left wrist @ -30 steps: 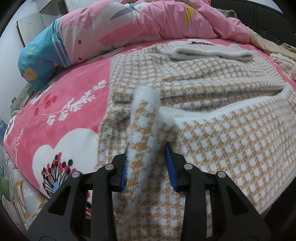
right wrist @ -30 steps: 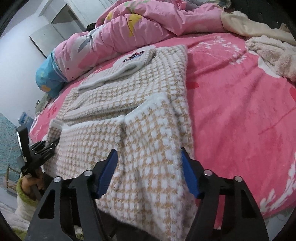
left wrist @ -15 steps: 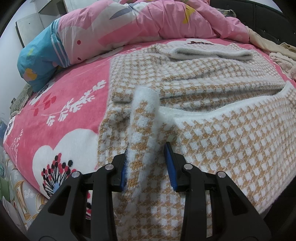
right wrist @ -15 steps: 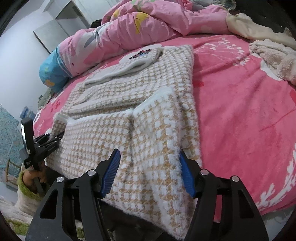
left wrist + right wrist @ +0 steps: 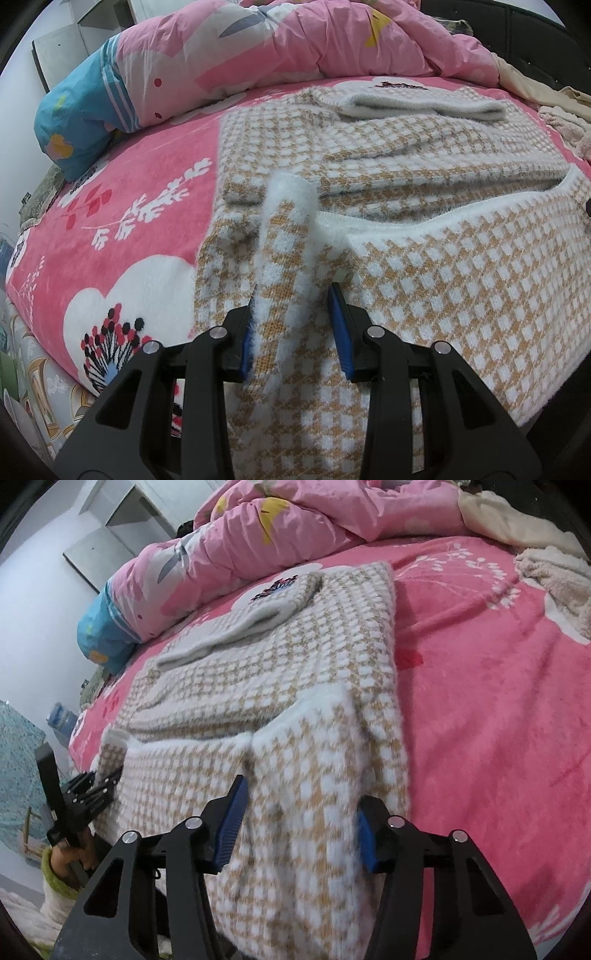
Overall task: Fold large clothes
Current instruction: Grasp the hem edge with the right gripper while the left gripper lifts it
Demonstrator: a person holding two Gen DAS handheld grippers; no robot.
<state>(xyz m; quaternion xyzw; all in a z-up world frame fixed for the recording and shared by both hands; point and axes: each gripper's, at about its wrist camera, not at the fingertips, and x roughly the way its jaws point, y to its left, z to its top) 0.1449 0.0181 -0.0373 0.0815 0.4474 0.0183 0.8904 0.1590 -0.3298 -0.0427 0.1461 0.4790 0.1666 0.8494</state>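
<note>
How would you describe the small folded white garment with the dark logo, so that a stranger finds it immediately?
Start at the pink bed blanket and find the tan-and-white checked sweater. The folded white garment lies at its far end, near the pink duvet; it alone is plain white.

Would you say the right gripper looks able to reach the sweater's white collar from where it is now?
Probably yes: the right gripper stands open at the lifted hem, and only flat checked sweater lies before the collar; nothing blocks it.
</note>
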